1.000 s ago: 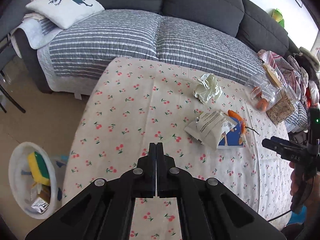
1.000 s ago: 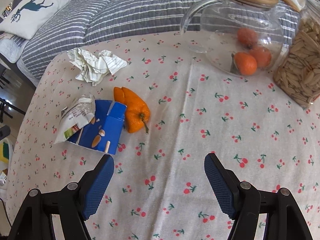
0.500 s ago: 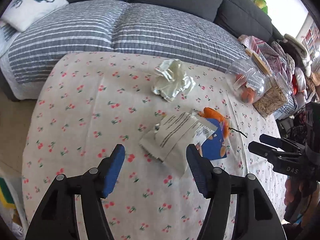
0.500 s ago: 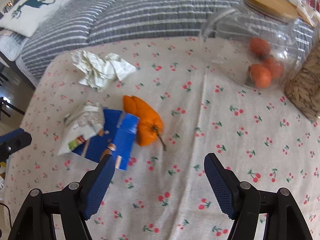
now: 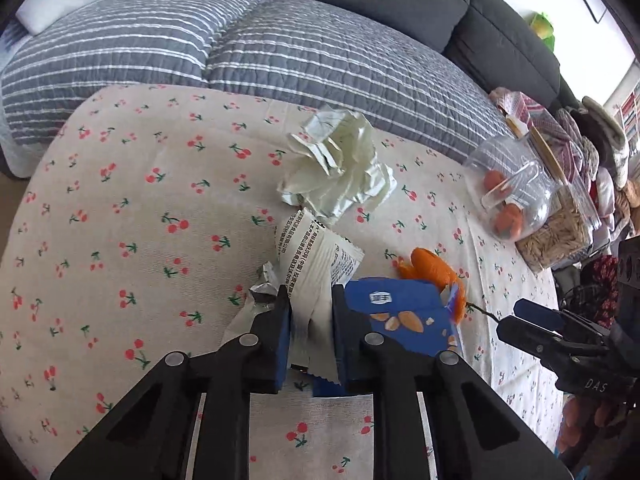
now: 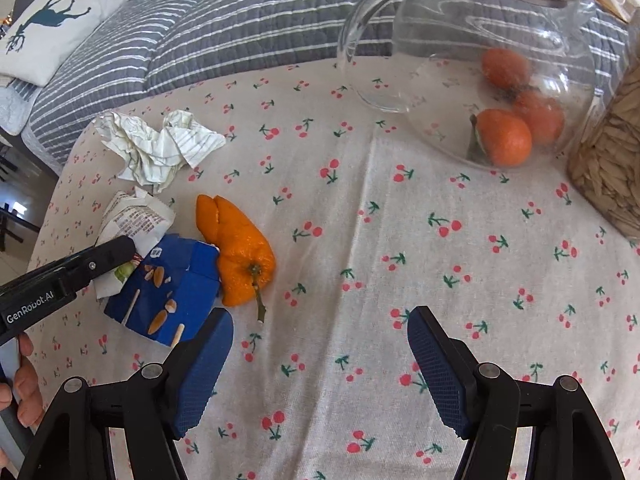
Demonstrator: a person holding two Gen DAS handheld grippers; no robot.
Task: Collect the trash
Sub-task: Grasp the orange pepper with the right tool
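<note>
Left gripper (image 5: 311,322) closing on the white snack wrapper (image 5: 316,276).

My left gripper's jaws are drawing in with the wrapper pinched between the pads, on the cherry-print tabletop (image 5: 120,208) beside the blue carton (image 5: 404,316) and orange peel (image 6: 236,248). Crumpled paper (image 5: 340,168) lies just beyond. My right gripper (image 6: 320,364) hovers with jaws wide apart, nothing between them.

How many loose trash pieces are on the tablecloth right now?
4: crumpled paper at the far edge, white wrapper between the closing left hand-held gripper fingers, blue carton and orange peel beside it. More may be hidden.
</note>
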